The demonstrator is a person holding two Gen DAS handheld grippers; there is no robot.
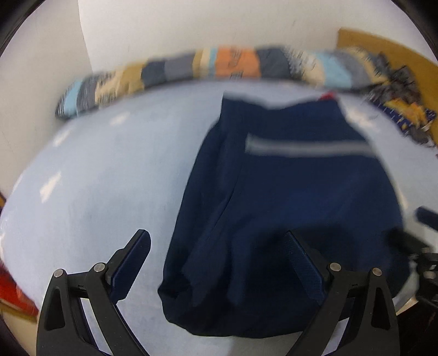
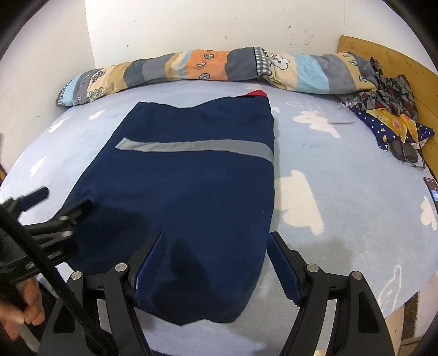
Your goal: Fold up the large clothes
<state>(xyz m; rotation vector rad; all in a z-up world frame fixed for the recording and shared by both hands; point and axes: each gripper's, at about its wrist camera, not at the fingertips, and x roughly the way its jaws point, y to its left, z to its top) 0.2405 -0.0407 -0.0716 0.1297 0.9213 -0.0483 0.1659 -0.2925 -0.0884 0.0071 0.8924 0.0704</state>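
Navy garment (image 2: 189,191) flat, near hem between right claw (image 2: 216,263) jaws, seemingly ungripped.

The bed (image 2: 328,153) is covered by a pale blue sheet printed with white clouds. A rolled quilt (image 2: 208,68), striped in orange, grey, cream and light blue, lies along the far edge of the bed against the wall. The wall (image 2: 191,24) is white, with small dark marks. A second white wall (image 2: 43,68) meets it at a corner on the left. A wooden headboard (image 2: 388,57) stands at the right end of the bed. A heap of patterned cloth (image 2: 388,109) lies next to the headboard. Lighting is even and bright. In the left wrist view, the same room appears blurred.
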